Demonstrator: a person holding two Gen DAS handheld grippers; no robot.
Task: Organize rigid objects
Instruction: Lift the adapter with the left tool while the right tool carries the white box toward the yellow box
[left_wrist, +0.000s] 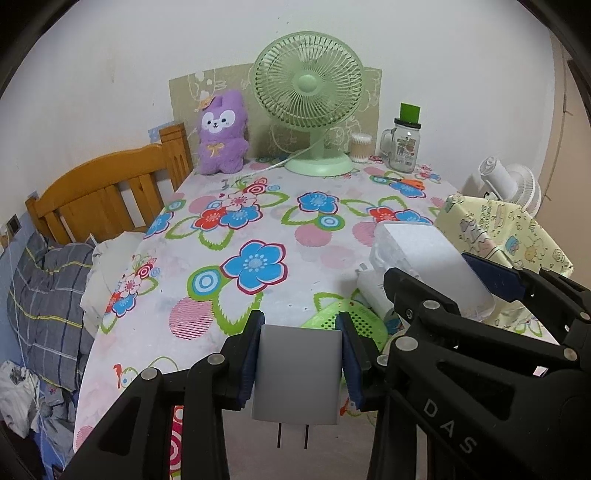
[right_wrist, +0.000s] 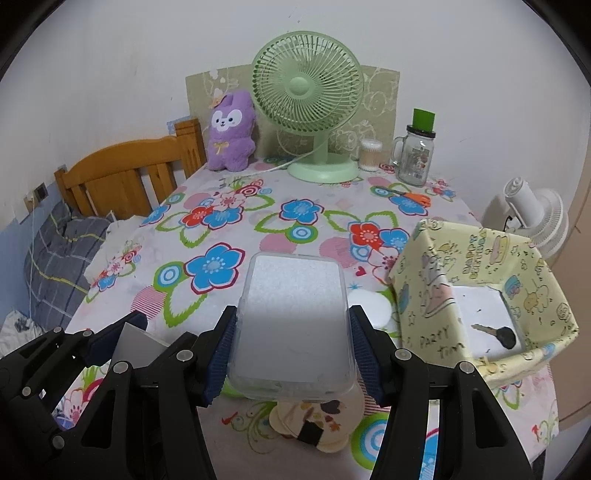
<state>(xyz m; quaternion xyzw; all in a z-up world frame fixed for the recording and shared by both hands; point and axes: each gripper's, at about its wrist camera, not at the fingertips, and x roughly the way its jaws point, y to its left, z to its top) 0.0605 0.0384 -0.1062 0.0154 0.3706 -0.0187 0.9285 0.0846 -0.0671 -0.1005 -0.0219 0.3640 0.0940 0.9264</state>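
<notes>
**Hidden and cut off**

Green perforated disc (left_wrist: 364, 321) half covered by the left tool (left_wrist: 301, 363) and its grey plug adapter (left_wrist: 297, 373). Round illustrated coaster (right_wrist: 325, 424) partly masked under the frosted case (right_wrist: 291, 325). Jar label (left_wrist: 403, 147) too small to read. Bedding (left_wrist: 44, 295) cropped at the left edge.

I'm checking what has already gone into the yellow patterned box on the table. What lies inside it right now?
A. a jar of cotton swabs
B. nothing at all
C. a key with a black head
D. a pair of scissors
C: the right wrist view looks down into the yellow box, and a key with a black head lies on its white floor.
</notes>
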